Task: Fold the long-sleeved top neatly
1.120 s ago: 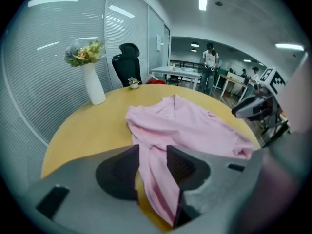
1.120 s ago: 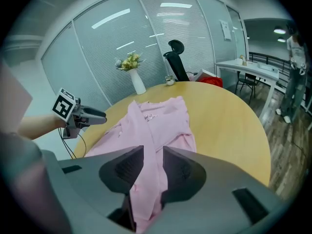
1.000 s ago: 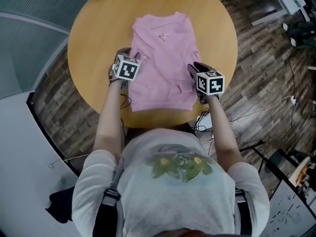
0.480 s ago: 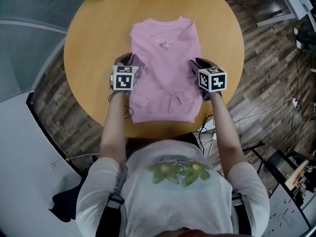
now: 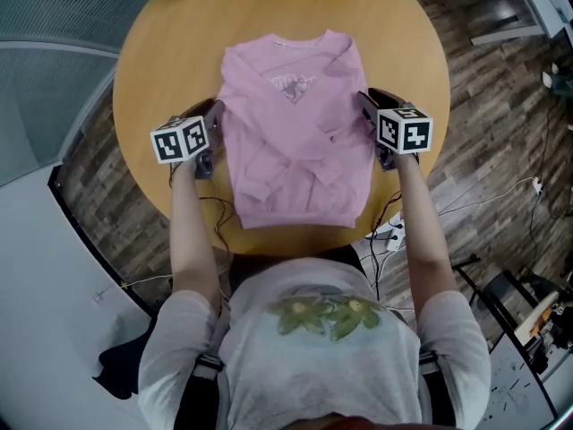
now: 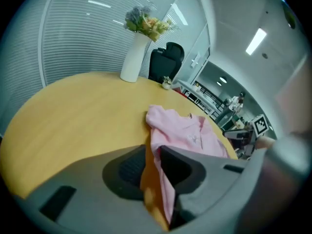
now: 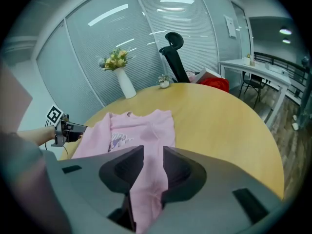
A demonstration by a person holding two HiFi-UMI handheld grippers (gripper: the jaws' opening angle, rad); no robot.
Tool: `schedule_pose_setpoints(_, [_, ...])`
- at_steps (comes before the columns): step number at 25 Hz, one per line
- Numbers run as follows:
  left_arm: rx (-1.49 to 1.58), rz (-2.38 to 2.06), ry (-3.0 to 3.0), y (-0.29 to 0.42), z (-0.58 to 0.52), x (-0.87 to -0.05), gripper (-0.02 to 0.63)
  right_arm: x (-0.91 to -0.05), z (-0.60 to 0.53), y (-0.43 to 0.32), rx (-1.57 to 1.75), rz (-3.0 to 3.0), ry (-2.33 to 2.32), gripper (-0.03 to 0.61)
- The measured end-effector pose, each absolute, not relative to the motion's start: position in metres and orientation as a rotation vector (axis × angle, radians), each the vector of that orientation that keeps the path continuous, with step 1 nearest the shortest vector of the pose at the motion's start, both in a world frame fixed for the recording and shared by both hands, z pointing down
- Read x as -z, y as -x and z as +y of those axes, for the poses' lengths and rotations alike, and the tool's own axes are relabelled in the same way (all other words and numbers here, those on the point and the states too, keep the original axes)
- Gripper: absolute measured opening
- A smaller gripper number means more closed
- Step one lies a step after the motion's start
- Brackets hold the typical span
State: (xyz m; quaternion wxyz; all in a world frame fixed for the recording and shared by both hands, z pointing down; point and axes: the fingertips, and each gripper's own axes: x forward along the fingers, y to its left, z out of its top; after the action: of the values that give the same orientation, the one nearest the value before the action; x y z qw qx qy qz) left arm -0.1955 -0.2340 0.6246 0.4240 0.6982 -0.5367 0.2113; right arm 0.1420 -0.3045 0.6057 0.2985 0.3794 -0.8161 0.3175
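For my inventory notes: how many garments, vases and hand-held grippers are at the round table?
Garments: 1, the pink top
Vases: 1, the white vase
Hand-held grippers: 2, left hand-held gripper, right hand-held gripper
Total: 4

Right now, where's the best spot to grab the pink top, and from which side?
Probably a side edge near the shoulder, coming in from the outside across the table. The pink top lies flat with sleeves folded in, so its side edges are the easiest part to pinch. The right gripper holds one edge this way.
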Motion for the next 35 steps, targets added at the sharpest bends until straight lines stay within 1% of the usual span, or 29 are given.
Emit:
schedule_pose_setpoints(2, [-0.552,-1.357,-1.778,0.203,-0.247,-0.616,0.080,-0.599,-0.325,-0.141,-0.816,-2.190,-1.026,0.140])
schedule_pose_setpoints(4, [-0.605,-1.357,-1.820,0.203,-0.262,-0.611,0.080,-0.596,-0.347,-0.136,-0.790,-2.210,-1.027,0.175])
schedule_pose_setpoints(8, [-0.586,-1.314,-1.806,0.198,-0.282,-0.605,0.080,-0.607,-0.381,-0.128,-0.793,-2.182,-1.008,0.179])
schedule_pose_setpoints(11, [-0.712,-1.292,-1.794,0.204,-0.275,-0.617,0.083,-0.621,-0.387,-0.121,-0.798,-2.139,-0.963,0.183])
schedule_pose_setpoints(13, [-0.763,-1.280,-1.795,0.210,-0.269,-0.622,0.086,-0.619,-0.382,-0.114,-0.722,-2.139,-0.939,0.187])
schedule_pose_setpoints(17, [-0.716,-1.327,-1.777,0.223,-0.274,-0.620,0.086,-0.624,-0.362,-0.102,-0.512,-2.103,-0.853,0.184])
schedule_pose_setpoints(18, [-0.701,-1.341,-1.774,0.223,-0.278,-0.619,0.086,-0.631,-0.358,-0.102,-0.489,-2.080,-0.831,0.181])
schedule_pose_setpoints(19, [-0.694,-1.349,-1.776,0.222,-0.282,-0.619,0.086,-0.637,-0.356,-0.105,-0.473,-2.060,-0.828,0.155])
schedule_pose_setpoints(20, [-0.695,-1.350,-1.785,0.219,-0.286,-0.619,0.086,-0.640,-0.357,-0.108,-0.462,-2.050,-0.841,0.073])
schedule_pose_setpoints(21, [-0.702,-1.346,-1.798,0.215,-0.291,-0.619,0.086,-0.639,-0.359,-0.113,-0.457,-2.050,-0.863,0.038])
schedule_pose_setpoints(27, [-0.734,-1.319,-1.874,0.201,-0.324,-0.612,0.086,-0.624,-0.386,-0.152,-0.530,-2.014,-1.036,0.037])
schedule_pose_setpoints(32, [-0.706,-1.296,-1.904,0.194,-0.341,-0.606,0.086,-0.618,-0.398,-0.173,-0.802,-2.047,-1.186,0.037])
schedule_pose_setpoints(33, [-0.690,-1.290,-1.903,0.193,-0.344,-0.607,0.086,-0.622,-0.398,-0.173,-0.819,-2.046,-1.154,0.038])
schedule_pose_setpoints(34, [-0.668,-1.276,-1.898,0.191,-0.347,-0.608,0.086,-0.626,-0.397,-0.170,-0.837,-2.050,-1.104,0.058])
schedule_pose_setpoints(35, [-0.645,-1.254,-1.893,0.189,-0.348,-0.611,0.102,-0.626,-0.397,-0.168,-0.867,-2.067,-1.056,0.146])
